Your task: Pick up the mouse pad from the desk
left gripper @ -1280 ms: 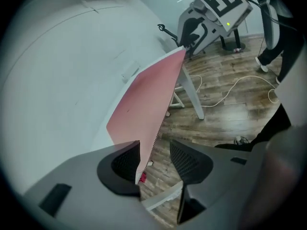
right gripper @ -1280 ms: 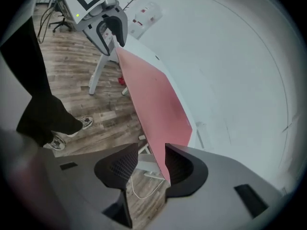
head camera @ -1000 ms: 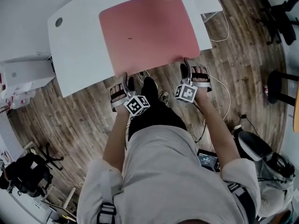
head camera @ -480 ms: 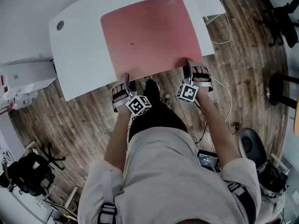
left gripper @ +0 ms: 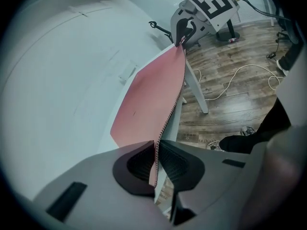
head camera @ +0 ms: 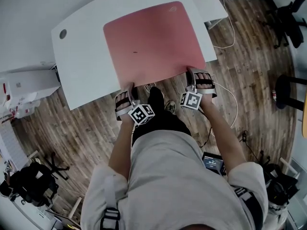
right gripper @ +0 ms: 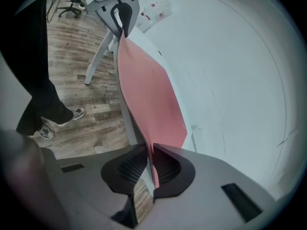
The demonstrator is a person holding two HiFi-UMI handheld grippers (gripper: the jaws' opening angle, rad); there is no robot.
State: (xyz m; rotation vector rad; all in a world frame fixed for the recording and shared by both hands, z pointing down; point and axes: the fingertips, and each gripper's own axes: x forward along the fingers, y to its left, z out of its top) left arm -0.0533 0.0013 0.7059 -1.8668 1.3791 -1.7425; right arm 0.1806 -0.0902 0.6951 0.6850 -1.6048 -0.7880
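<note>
A large pink mouse pad [head camera: 153, 42] lies on the white desk [head camera: 81, 56], its near edge reaching the desk's front edge. My left gripper [head camera: 128, 87] holds the near left corner and my right gripper [head camera: 191, 73] the near right corner. Both pairs of jaws have just been closing, and the pad's stitched edge is pinched between the pads. In the left gripper view the pad [left gripper: 148, 99] runs edge-on from my left gripper [left gripper: 156, 164] to the far gripper. In the right gripper view the edge [right gripper: 148, 90] bends slightly above my right gripper [right gripper: 151, 164].
A round cable hole [head camera: 63, 33] sits at the desk's far left. A white cabinet [head camera: 24, 83] stands left of the desk. A cable [head camera: 228, 32] trails over the wooden floor on the right, near a black chair [head camera: 288, 13] and a stool [head camera: 288, 87].
Both grippers' jaws have closed onto the pad's near edge. The right gripper has risen a little with its corner of the pad.
</note>
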